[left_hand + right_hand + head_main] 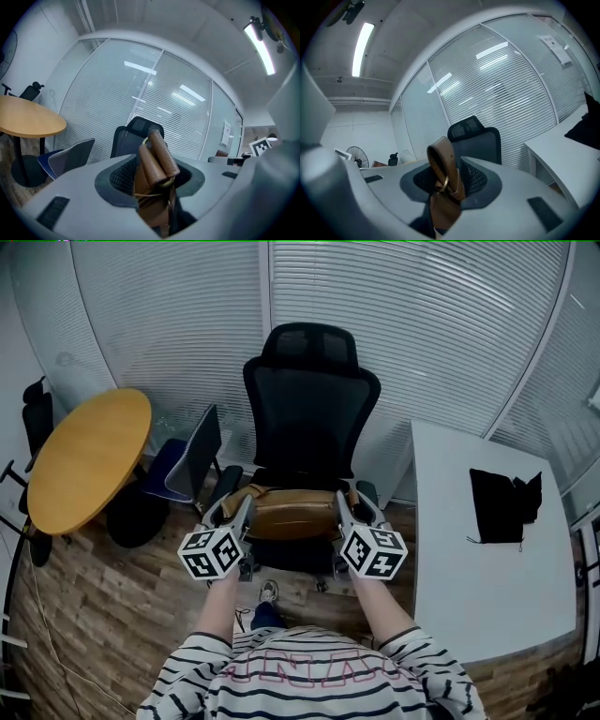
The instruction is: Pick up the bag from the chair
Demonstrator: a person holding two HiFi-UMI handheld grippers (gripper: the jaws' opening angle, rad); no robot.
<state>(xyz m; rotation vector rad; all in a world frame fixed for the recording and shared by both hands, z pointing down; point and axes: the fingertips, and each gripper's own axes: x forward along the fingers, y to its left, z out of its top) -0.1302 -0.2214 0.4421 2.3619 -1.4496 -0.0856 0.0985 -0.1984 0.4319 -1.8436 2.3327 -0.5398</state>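
Note:
A brown leather bag (292,513) hangs between my two grippers just above the seat of the black mesh office chair (310,399). My left gripper (234,512) is shut on the bag's left end, where the rolled brown handle (157,159) sticks up between its jaws. On the bag's right end my right gripper (349,510) is shut, and a looped strap with a brass ring (444,176) stands between the jaws there. The bag's underside is hidden from me.
A round wooden table (86,456) stands at the left, with a blue and grey chair (187,460) beside it. A white desk (487,549) at the right carries a black pouch (504,504). Blinds cover the glass wall behind the chair.

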